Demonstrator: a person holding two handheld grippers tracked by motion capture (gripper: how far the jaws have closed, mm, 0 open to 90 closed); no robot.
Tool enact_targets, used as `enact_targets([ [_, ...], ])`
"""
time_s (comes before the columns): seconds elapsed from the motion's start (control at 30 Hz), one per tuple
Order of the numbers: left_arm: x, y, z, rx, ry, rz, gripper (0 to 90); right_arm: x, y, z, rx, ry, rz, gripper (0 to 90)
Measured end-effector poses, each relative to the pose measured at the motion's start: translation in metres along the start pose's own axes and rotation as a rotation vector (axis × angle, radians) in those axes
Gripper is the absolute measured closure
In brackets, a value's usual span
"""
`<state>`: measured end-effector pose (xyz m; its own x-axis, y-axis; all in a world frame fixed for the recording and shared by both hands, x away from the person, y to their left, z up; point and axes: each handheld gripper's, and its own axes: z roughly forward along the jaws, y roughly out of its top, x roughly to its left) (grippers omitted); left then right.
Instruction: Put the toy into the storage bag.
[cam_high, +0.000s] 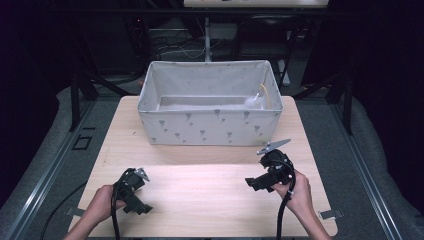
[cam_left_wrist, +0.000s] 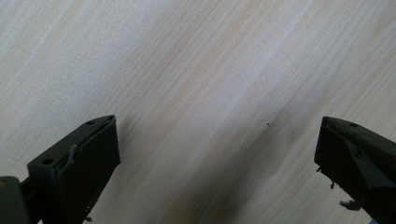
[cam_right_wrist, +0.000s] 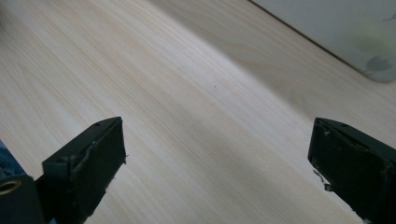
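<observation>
A big grey cloth box (cam_high: 210, 122) with small dark marks on its walls sits at the far middle of your table (cam_high: 200, 195). It is open on top. Inside, in its far right corner, lies something small and clear or white (cam_high: 254, 101) with a thin yellow bit beside it; it is too small to tell what it is. The rest of the box floor looks bare.

Your left gripper (cam_high: 137, 202) is at the near left of the table, held in your left hand (cam_high: 102, 205). In the left gripper view its fingers (cam_left_wrist: 77, 163) are spread wide apart, with bare wood between them. They hold nothing and touch nothing.

Your right gripper (cam_high: 256, 182) is at the near right, held in your right hand (cam_high: 297, 192), a little in front of the box's right end. In the right gripper view its fingers (cam_right_wrist: 88, 165) are also spread wide, with bare wood between them. They hold nothing. A corner of the box (cam_right_wrist: 355, 32) shows at the top right of that view, well apart from the fingers.
</observation>
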<state>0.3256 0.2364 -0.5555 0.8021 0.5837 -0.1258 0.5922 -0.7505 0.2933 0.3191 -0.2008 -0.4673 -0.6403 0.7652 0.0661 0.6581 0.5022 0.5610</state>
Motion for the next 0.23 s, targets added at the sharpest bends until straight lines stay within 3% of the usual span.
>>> enact_targets([
  [0.13,0.000,0.000,-0.001,-0.005,0.002,0.001,0.2,-0.003,-0.010,0.011,0.053,-0.009,0.000,3.1],
  [0.23,0.000,0.000,-0.001,-0.006,0.003,0.005,0.2,-0.006,-0.014,0.013,0.064,-0.008,0.010,2.8],
])
